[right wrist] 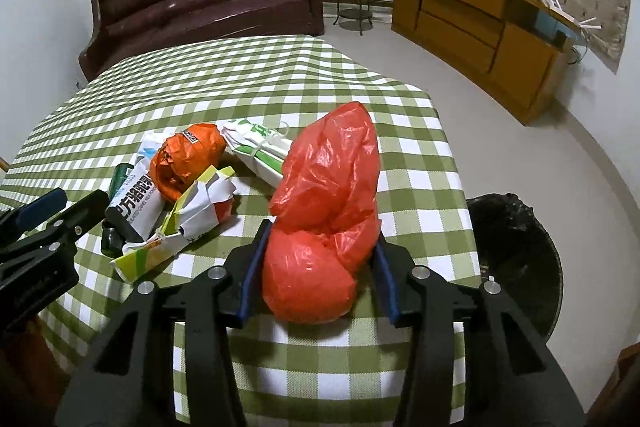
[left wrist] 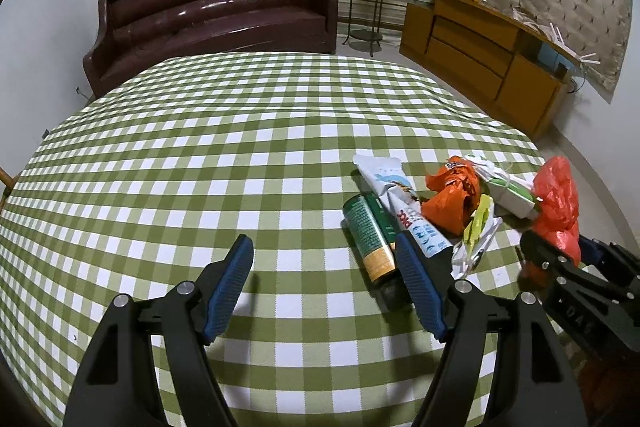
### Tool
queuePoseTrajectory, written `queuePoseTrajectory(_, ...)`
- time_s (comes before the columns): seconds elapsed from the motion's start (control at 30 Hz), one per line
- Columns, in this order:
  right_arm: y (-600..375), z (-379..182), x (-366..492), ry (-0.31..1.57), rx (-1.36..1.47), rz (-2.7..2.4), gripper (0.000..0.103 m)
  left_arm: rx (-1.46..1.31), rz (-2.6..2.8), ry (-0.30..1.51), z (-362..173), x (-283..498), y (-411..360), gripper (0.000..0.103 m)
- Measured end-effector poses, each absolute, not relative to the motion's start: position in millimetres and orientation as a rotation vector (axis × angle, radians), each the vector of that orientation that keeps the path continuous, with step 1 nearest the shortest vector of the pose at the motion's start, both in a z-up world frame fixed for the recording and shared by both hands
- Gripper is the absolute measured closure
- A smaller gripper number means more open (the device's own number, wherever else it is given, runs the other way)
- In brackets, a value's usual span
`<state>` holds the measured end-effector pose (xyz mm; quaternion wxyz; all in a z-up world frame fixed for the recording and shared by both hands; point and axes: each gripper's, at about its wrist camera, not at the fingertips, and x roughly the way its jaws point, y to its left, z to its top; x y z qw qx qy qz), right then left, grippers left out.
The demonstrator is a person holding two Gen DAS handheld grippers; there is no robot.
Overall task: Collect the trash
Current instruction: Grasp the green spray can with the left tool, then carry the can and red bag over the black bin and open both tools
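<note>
A: What do we see on the counter?

B: We see a green and white checked cloth covering it, with a heap of trash near its right edge. In the heap lie a dark green tube, a white and blue tube leaning across it, a crumpled orange wrapper, a folded white and green packet tied with string, and a torn yellow-green wrapper.

A: And our right gripper?

B: Its jaws are pinching a red plastic bag, which bulges up between the blue pads above the cloth at the counter's near right corner.

A: The left gripper?

B: Its jaws are spread wide with nothing between them, low over the cloth. Its right finger is just beside the dark green tube.

A: Anything off the counter?

B: A bin with a black liner stands on the floor just right of the counter. Farther back we see a brown sofa and a wooden cabinet.
</note>
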<state>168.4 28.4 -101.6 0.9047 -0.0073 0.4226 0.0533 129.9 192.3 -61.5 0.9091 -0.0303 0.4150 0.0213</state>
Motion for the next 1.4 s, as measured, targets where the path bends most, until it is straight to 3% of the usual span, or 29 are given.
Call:
queuePoseTrajectory(0.3, 26.9, -101.8, 167.5, 0.873, -0.001, 0.119, 0.060, -0.067, 0.017, 0.884, -68.0, 138.5, 186.4, 0.032)
queuePoseTrajectory(0.73, 22.6, -99.5, 164.4, 0.869, 0.010, 0.124, 0.060, -0.041, -0.043, 0.902, -77.7, 136.6, 186.3, 0.078)
queuePoseTrajectory(1.4, -0.4, -84.3, 131.7, 0.806, 0.016, 0.102, 0.061, -0.047, -0.078, 0.822, -51.4, 103.2, 180.2, 0.078)
